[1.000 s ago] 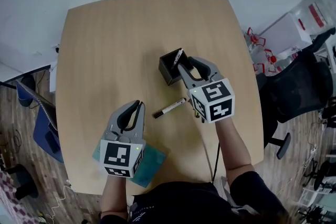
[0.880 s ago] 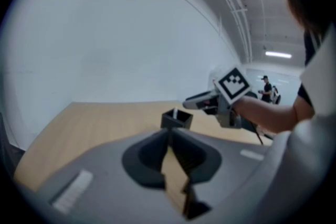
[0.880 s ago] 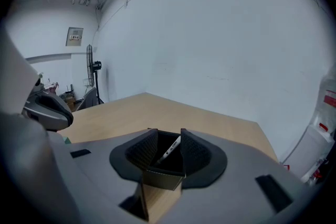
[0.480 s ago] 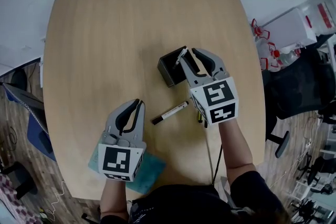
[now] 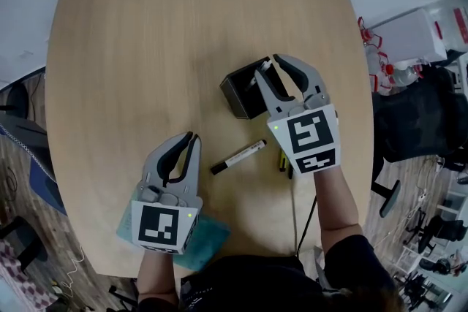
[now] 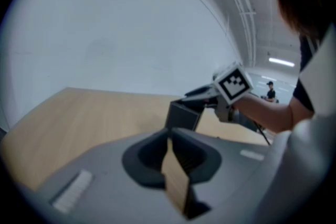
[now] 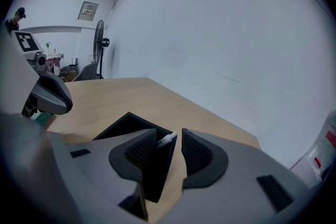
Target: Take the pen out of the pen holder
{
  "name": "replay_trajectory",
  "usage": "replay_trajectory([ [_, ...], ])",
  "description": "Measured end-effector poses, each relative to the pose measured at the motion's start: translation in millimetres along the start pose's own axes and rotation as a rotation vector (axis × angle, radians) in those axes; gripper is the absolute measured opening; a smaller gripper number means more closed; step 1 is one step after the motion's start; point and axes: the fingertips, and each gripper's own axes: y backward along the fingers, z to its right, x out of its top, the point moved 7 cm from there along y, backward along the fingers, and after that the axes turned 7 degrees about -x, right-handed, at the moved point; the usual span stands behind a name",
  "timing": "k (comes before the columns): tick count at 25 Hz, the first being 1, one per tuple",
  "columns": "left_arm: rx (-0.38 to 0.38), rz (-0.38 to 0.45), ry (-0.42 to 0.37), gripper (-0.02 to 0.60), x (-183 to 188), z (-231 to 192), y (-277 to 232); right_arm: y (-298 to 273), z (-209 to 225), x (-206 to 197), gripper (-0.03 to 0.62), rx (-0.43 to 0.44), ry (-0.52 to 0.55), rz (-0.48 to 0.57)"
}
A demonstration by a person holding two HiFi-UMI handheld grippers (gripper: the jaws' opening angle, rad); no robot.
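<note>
Black pen holder (image 5: 238,95) sits right at the tips of the right gripper (image 5: 268,68). The pen (image 7: 168,138) inside leans out over the holder's corner, so its white top end pokes up into the gap between those jaws. It sits closer to the left-hand pad than the right-hand one. The jaws are apart and have just been opening a bit wider. The pen tip and the holder's corner are between them, but neither pad is pressing on the pen as far as I can see.

The pen's long axis runs steeply up and slants toward the right gripper, crossing the gap rather than lying along it. My guess is that closing would pinch it near the top, and it then has to come up along that slant to clear the rim.

The left gripper (image 5: 191,137) is well back from the holder with its jaws together on nothing, so the right one is obviously the nearer. A loose marker (image 5: 238,156) lies flat on the bench (image 5: 146,47), between the two grippers and touching neither.
</note>
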Motion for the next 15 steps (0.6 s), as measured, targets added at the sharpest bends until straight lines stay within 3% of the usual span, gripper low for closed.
replay_trajectory([
  [15,-0.004,-0.015,0.033,0.031,-9.5,-3.4,5.5,0.4,-9.7,-0.2,0.114,-0.047,0.107,0.013],
])
